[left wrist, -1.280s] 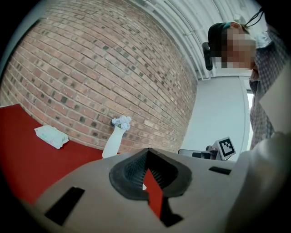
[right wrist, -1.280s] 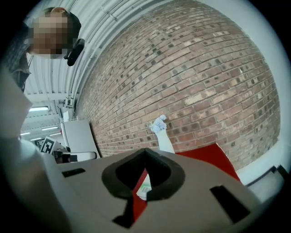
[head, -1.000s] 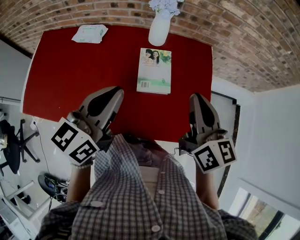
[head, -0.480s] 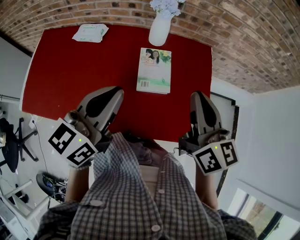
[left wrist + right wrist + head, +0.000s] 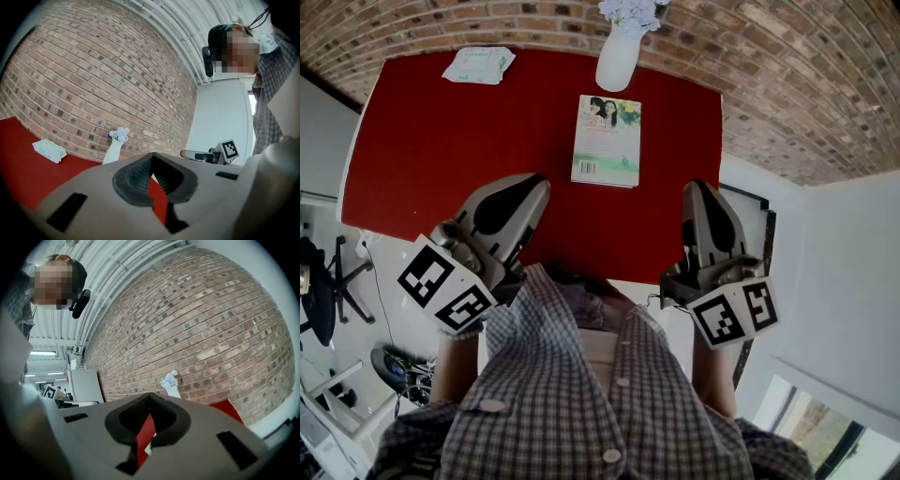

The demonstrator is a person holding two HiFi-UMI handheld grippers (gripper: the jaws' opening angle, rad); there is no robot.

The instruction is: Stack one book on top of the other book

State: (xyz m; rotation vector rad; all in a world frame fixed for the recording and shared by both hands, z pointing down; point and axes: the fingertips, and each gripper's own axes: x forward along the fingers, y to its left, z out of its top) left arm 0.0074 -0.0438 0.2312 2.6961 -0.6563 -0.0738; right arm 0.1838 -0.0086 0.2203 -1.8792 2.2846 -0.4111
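A book (image 5: 607, 141) with a pale green cover and a picture of two people lies flat on the red table (image 5: 450, 159), just in front of the vase. Only this one cover shows; I cannot tell whether another book lies under it. My left gripper (image 5: 538, 184) hovers over the table's near edge, to the near left of the book, jaws shut and empty. My right gripper (image 5: 695, 190) hangs at the table's near right corner, also shut on nothing. In the left gripper view the left gripper (image 5: 151, 158) points level toward the brick wall, as does the right gripper (image 5: 150, 399) in its own view.
A white vase (image 5: 619, 56) with pale flowers stands at the table's far edge against the brick wall (image 5: 787, 84). A tissue pack (image 5: 478, 66) lies at the far left corner. Office chairs (image 5: 323, 281) stand on the floor to the left.
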